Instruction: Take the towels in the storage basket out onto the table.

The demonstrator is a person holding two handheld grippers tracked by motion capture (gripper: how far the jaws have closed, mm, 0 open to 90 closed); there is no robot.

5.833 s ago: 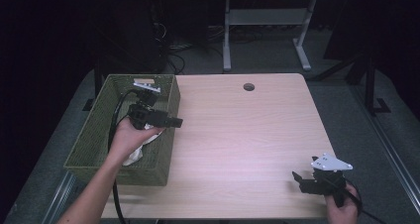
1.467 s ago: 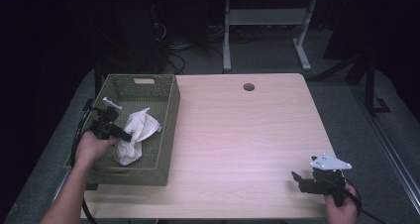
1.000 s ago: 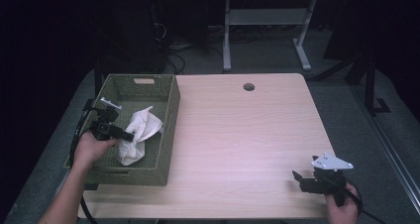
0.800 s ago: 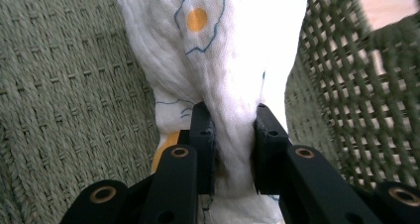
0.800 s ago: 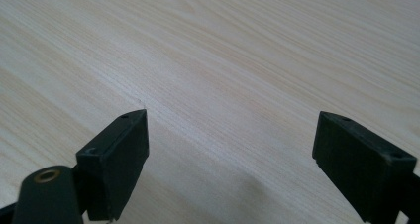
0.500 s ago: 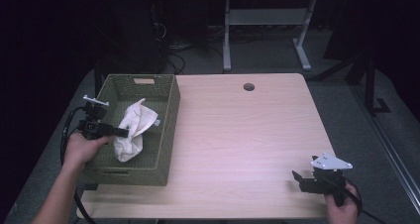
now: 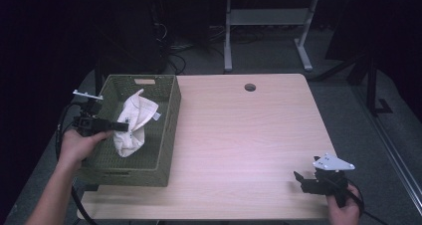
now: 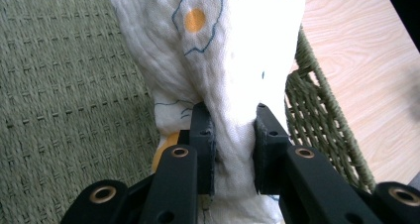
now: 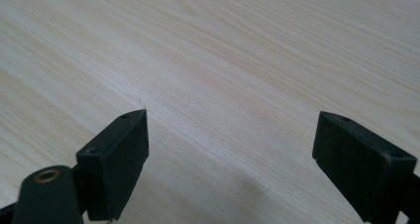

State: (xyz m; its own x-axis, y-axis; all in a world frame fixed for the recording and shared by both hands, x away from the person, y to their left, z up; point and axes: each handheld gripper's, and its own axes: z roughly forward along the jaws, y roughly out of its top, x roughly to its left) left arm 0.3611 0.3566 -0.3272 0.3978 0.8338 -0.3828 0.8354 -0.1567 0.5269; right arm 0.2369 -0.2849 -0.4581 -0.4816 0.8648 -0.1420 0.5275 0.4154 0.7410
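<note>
A white cloth [image 7: 133, 123] with a blue and orange print hangs inside the green woven basket [image 7: 164, 130] at the table's left. My left gripper [image 7: 123, 127] is shut on the cloth, reaching in over the basket's left wall. In the left gripper view the cloth [image 8: 218, 60] is bunched tightly between the two black pads [image 8: 204, 144]. My right gripper [image 7: 297, 178] rests near the table's front right corner. In the right gripper view its fingers [image 9: 124, 154] stand wide open over bare wood, with nothing between them.
The light wooden table [image 7: 249, 135] has a round cable hole [image 7: 250, 87] near its far edge. A desk frame and cables stand on the dark floor beyond. The basket's right wall [image 8: 322, 115] is close to the held cloth.
My left gripper has lifted and drawn back toward the basket's left side, pulling the cloth up with it. The right gripper has stayed still.
</note>
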